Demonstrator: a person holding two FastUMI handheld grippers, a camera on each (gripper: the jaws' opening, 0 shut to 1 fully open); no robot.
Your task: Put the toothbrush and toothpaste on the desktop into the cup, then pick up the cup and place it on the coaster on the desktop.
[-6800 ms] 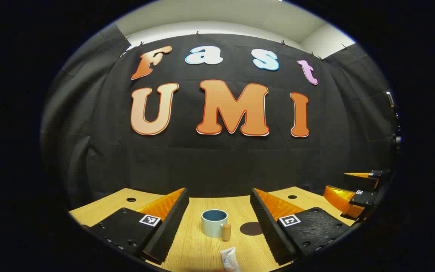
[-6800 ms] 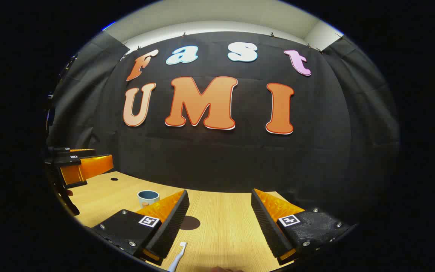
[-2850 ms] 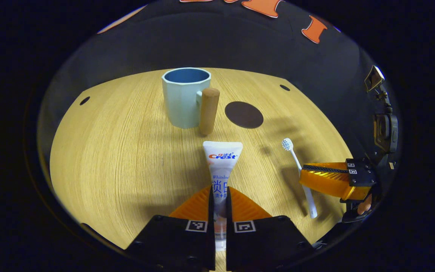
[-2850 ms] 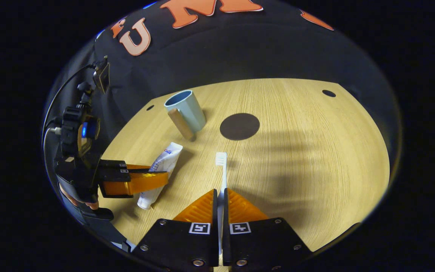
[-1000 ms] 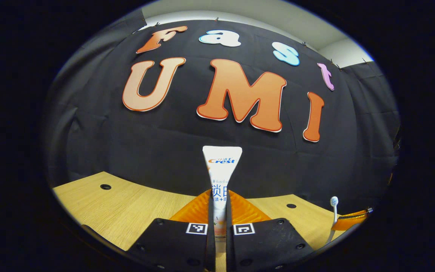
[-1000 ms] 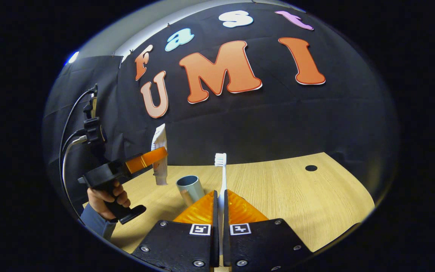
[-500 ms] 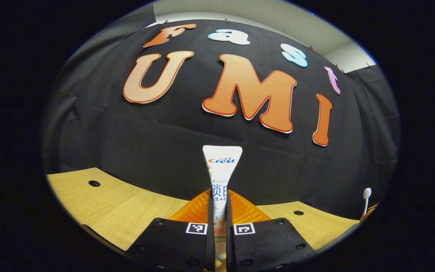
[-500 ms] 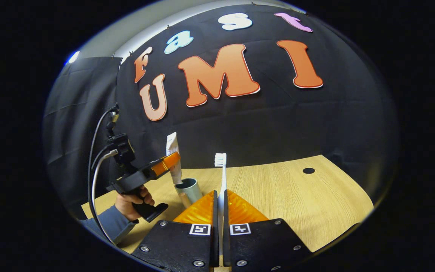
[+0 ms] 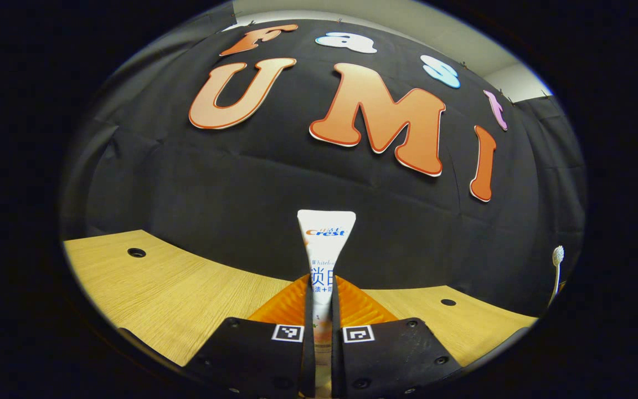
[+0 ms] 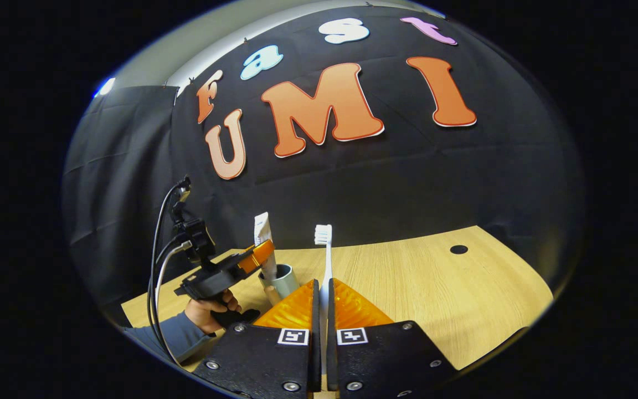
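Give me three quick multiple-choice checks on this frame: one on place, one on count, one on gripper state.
1. Where is the lower end of the toothpaste tube?
A. flat on the desktop
B. down inside the cup
C. on the coaster

2. How many items are clamped in grippers in the right gripper view?
A. none
B. one
C. two

3. What is the right gripper doing?
A. shut on the toothbrush
B. open above the desktop
C. shut on the cup handle

Key: 1 B, the tube stands upright with its bottom end past the cup rim. 2 C, the left gripper holds the tube and the right one holds the toothbrush. 3 A, both fingers press on the toothbrush handle, bristles up.
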